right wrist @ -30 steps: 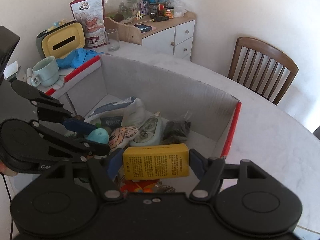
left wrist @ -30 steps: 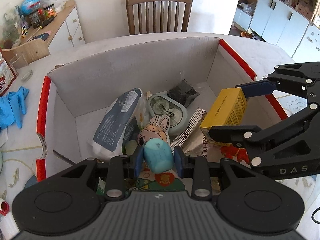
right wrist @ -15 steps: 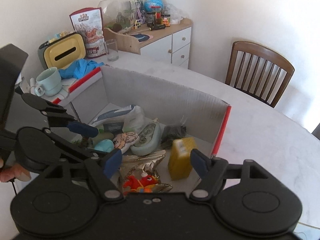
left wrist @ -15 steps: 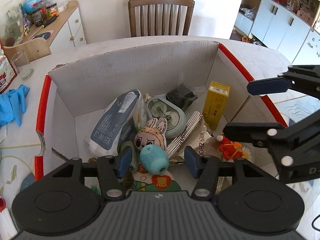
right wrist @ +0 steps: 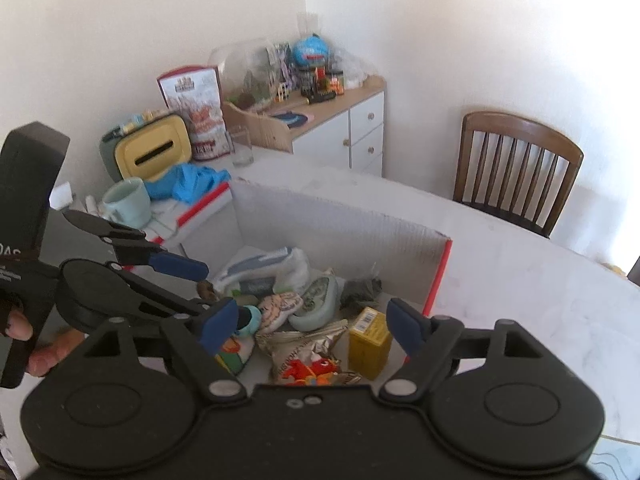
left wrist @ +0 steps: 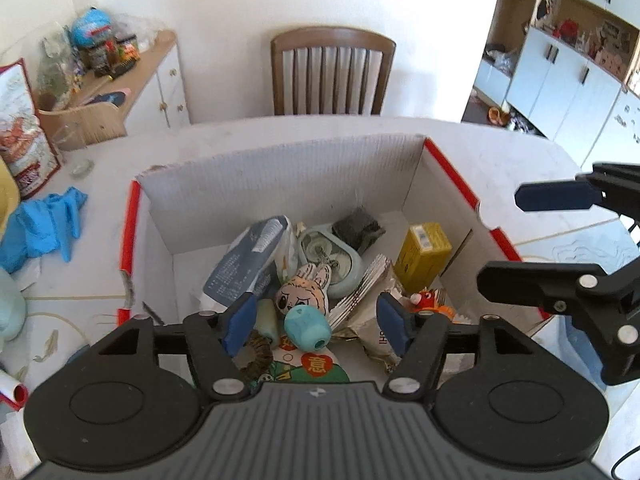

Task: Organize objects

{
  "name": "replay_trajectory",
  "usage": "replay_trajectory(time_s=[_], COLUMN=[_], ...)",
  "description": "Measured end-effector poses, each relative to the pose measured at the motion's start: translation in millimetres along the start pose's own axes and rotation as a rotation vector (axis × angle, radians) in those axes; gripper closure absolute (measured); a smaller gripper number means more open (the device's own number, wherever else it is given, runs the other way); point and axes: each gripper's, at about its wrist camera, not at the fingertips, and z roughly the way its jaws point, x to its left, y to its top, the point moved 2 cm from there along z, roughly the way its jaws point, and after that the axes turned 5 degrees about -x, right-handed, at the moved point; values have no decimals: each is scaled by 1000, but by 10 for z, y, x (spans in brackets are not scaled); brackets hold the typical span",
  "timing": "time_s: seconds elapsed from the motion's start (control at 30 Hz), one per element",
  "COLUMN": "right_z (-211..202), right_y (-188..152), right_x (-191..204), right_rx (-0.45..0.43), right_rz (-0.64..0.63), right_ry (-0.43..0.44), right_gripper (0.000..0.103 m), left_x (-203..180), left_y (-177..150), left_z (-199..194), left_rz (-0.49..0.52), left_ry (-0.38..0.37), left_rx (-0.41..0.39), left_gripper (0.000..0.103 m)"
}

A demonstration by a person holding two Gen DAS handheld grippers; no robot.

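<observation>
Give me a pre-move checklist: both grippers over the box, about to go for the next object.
1. Left gripper open, holding nothing: ok.
2. Right gripper open, holding nothing: ok.
3. Yellow carton standing inside the cardboard box: ok.
4. Teal toy lying in the box, free of the fingers: ok.
5. Objects left out on the table: blue gloves, mint mug: not ok.
6. Grippers apart from each other: ok.
</observation>
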Motion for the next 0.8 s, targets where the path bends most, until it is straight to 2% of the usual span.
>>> replay_trajectory(time_s=[0.3,0.8], right_z=[-325,-846], right_y=[-1,-62], right_x=[114,153], right_rx=[-67,-201], right_rz=[-19,7], right_ry=[17,65], right_gripper=[19,1], left_x=[-74,-189], left_y=[38,-94], left_z=[-468,-995], left_rz=[-23,-74], left_ry=[5,54], left_rx=[-98,-204], left_gripper=[31,15])
